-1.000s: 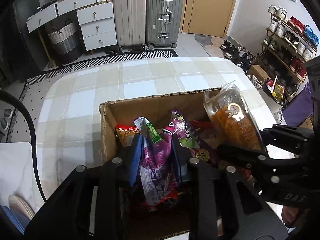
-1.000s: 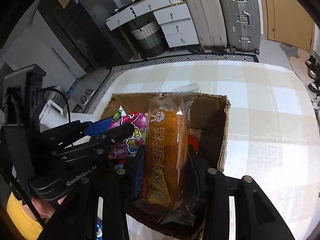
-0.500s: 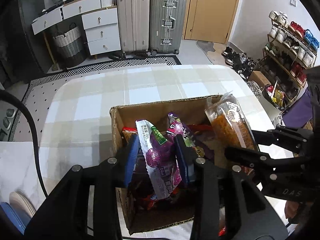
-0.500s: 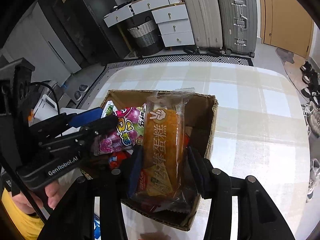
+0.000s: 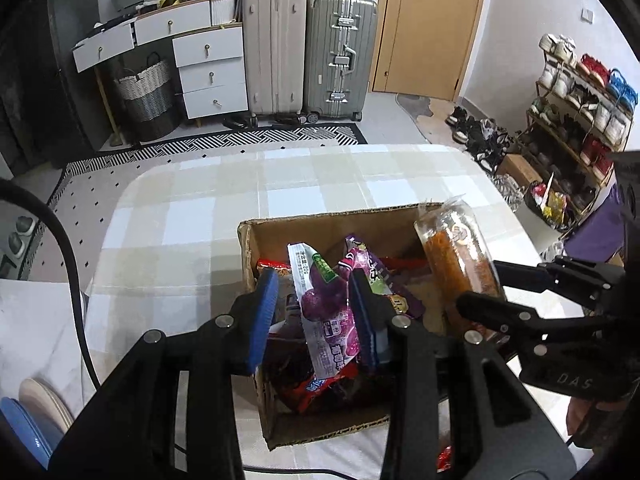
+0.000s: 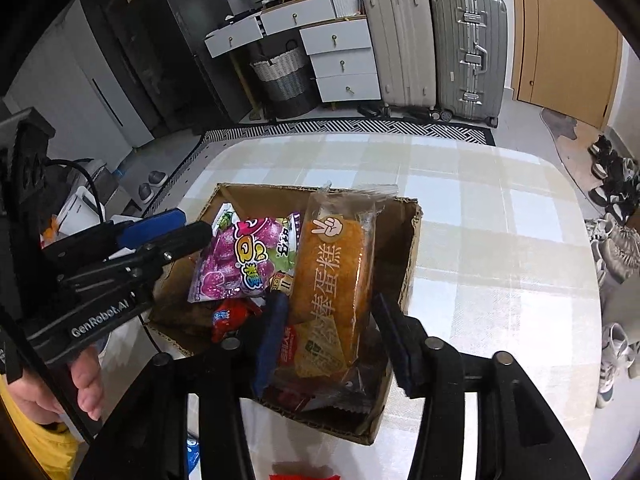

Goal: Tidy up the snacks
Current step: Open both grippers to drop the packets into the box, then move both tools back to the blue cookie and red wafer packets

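A cardboard box (image 5: 276, 236) stands on a table with a checked cloth (image 5: 224, 216), and it is full of snack packets. Both grippers work over this box.

The left gripper (image 5: 314, 312) points down into the box. Its two blue pads are on each side of a purple candy bag (image 5: 326, 312), and the right pad touches the bag; at the left pad a small gap seems to remain, so one cannot tell surely if the bag is clenched. In the right wrist view the same purple candy bag (image 6: 236, 264) stands upright in the middle of the box, with its pink and yellow print toward the camera.

The right gripper (image 6: 328, 328) is at the right part of the box. Between its fingers there is a long cake packet (image 6: 332, 280), orange with white characters on it. The left pad (image 6: 270, 332) lies against the packet, but the right pad stands a little apart from it, so the fingers look released or nearly released. In the left wrist view the cake packet (image 5: 460, 256) leans tilted against the right wall of the box.

A small red packet (image 6: 230, 316) lies lower in the box, between the two grippers.
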Available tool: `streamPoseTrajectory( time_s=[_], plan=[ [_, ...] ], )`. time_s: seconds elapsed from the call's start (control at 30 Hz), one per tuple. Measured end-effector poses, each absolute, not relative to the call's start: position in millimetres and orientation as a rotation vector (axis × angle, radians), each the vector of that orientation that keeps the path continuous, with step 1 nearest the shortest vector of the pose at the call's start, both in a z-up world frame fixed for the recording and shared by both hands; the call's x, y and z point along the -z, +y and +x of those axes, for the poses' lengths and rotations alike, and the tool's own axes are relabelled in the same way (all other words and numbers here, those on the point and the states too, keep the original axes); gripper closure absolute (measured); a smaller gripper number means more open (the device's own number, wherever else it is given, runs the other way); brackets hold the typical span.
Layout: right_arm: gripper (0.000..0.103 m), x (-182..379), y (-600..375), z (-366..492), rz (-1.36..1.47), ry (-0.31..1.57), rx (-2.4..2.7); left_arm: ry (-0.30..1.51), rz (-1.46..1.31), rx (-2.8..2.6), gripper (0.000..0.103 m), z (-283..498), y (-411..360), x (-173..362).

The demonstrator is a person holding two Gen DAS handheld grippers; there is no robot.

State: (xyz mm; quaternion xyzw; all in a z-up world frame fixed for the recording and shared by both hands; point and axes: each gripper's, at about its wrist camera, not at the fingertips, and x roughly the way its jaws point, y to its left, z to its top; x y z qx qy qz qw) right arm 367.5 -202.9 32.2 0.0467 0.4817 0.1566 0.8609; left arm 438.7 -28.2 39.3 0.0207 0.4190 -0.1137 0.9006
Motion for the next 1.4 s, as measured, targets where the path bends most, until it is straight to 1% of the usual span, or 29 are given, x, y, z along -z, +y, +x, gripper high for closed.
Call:
streamPoseTrajectory(
  time_s=[0.17, 0.23, 0.27, 0.3, 0.47, 0.57, 0.63, 0.73, 0.77, 0.8, 0.83, 0.9, 0.97, 1.13, 1.2, 1.23, 1.27, 1.33, 1.37, 1.4],
  plan=[
    [0.051, -40.7, -204.9, 359.8, 0.086, 0.968, -0.317, 0.826, 0.032, 0.246, 0.068, 429.1, -22.1, -49.4],
    [0.051, -46.2, -205.5, 353.9, 0.070, 0.940, -0.297, 0.796, 0.015, 0.246, 0.057, 422.4, -17.9, -56.3],
    [0.051, -50.7, -206.0, 348.8, 0.066, 0.916, -0.290, 0.780, -0.008, 0.255, 0.048, 416.7, -13.8, -60.9],
    [0.051, -56.2, -206.2, 342.1, 0.066, 0.889, -0.298, 0.766, -0.031, 0.268, 0.044, 411.2, -10.0, -65.3],
    [0.051, -81.7, -205.6, 302.3, 0.055, 0.746, -0.312, 0.685, -0.069, 0.239, 0.043, 376.8, 4.7, -88.3],
    [0.051, -95.7, -202.0, 273.1, 0.049, 0.664, -0.337, 0.671, -0.081, 0.263, 0.039, 347.6, 7.8, -99.4],
    [0.051, -104.5, -198.6, 248.3, 0.036, 0.597, -0.352, 0.624, -0.080, 0.253, 0.035, 320.1, 8.8, -107.7],
    [0.051, -113.4, -192.2, 213.8, 0.008, 0.529, -0.359, 0.552, -0.074, 0.232, 0.023, 279.7, 10.2, -122.3],
    [0.051, -114.7, -189.9, 202.0, 0.001, 0.518, -0.360, 0.517, -0.080, 0.217, 0.017, 261.1, 11.6, -127.9],
    [0.051, -114.7, -189.3, 192.0, 0.001, 0.518, -0.359, 0.506, -0.087, 0.215, 0.013, 247.1, 11.6, -132.6],
    [0.051, -114.1, -189.9, 181.4, 0.017, 0.518, -0.362, 0.500, -0.108, 0.221, 0.012, 230.2, 13.3, -137.3],
    [0.051, -111.9, -193.5, 156.7, 0.060, 0.506, -0.369, 0.491, -0.147, 0.225, 0.001, 209.6, 16.6, -144.1],
    [0.051, -108.8, -197.8, 137.8, 0.091, 0.496, -0.364, 0.476, -0.175, 0.211, 0.001, 183.3, 19.8, -149.2],
    [0.051, -103.9, -205.0, 93.8, 0.156, 0.491, -0.388, 0.459, -0.145, 0.163, 0.001, 123.3, 20.3, -158.7],
    [0.041, -102.7, -205.0, 77.9, 0.162, 0.495, -0.393, 0.457, -0.143, 0.155, 0.001, 98.4, 21.1, -160.6],
    [0.032, -101.5, -206.1, 72.2, 0.168, 0.496, -0.400, 0.458, -0.148, 0.162, 0.001, 83.7, 22.5, -160.7],
    [0.030, -101.4, -205.5, 66.9, 0.174, 0.494, -0.412, 0.457, -0.153, 0.171, 0.001, 71.2, 23.8, -160.1],
    [0.029, -102.0, -205.9, 57.1, 0.178, 0.476, -0.419, 0.454, -0.156, 0.187, 0.001, 54.7, 25.9, -157.3],
    [0.026, -101.9, -206.1, 51.8, 0.180, 0.467, -0.417, 0.454, -0.155, 0.189, 0.001, 45.5, 27.9, -156.0],
    [0.021, -101.7, -206.1, 49.6, 0.179, 0.461, -0.412, 0.452, -0.154, 0.183, 0.001, 41.2, 29.7, -155.0]
  ],
)
